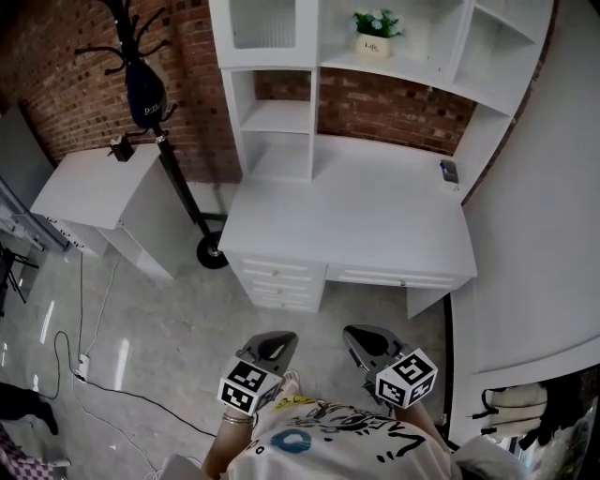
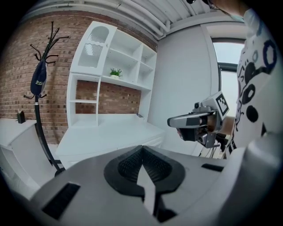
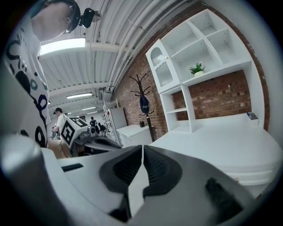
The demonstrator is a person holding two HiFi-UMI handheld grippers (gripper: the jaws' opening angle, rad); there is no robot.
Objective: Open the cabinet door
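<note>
Cabinet door (image 1: 262,22): a white door with an arched glazed panel, in the top-left bay of the white hutch (image 1: 281,117) that stands on the desk (image 1: 347,220). In the head view it sits at about 12 o'clock, far up the frame. It lies flush in its frame, shut. The right gripper view shows a small knob on the edge nearest the open shelves.

Left gripper (image 1: 273,344): the jaws are pressed together with nothing between them. It hangs in front of the desk's drawers (image 1: 279,281), at 6 o'clock from them and well apart from the door.

Right gripper (image 1: 364,338): the jaws are also fully together and empty. It is at 3 o'clock from the left gripper, at the same height, and both point toward the desk front.

Surroundings:
- A potted plant (image 1: 376,33) stands on the shelf at 3 o'clock from the door.
- A black coat rack (image 1: 178,178) with a dark bag (image 1: 147,94) hanging on it stands at 9 o'clock from the hutch, against the brick wall (image 1: 75,84).
- A low white cabinet (image 1: 94,192) stands at 9 o'clock from the desk.
- A small dark object (image 1: 450,171) lies at the desk's 3 o'clock edge; I cannot tell what it is.
- I see my operator's patterned shirt (image 1: 328,441) at 6 o'clock in the head view.
</note>
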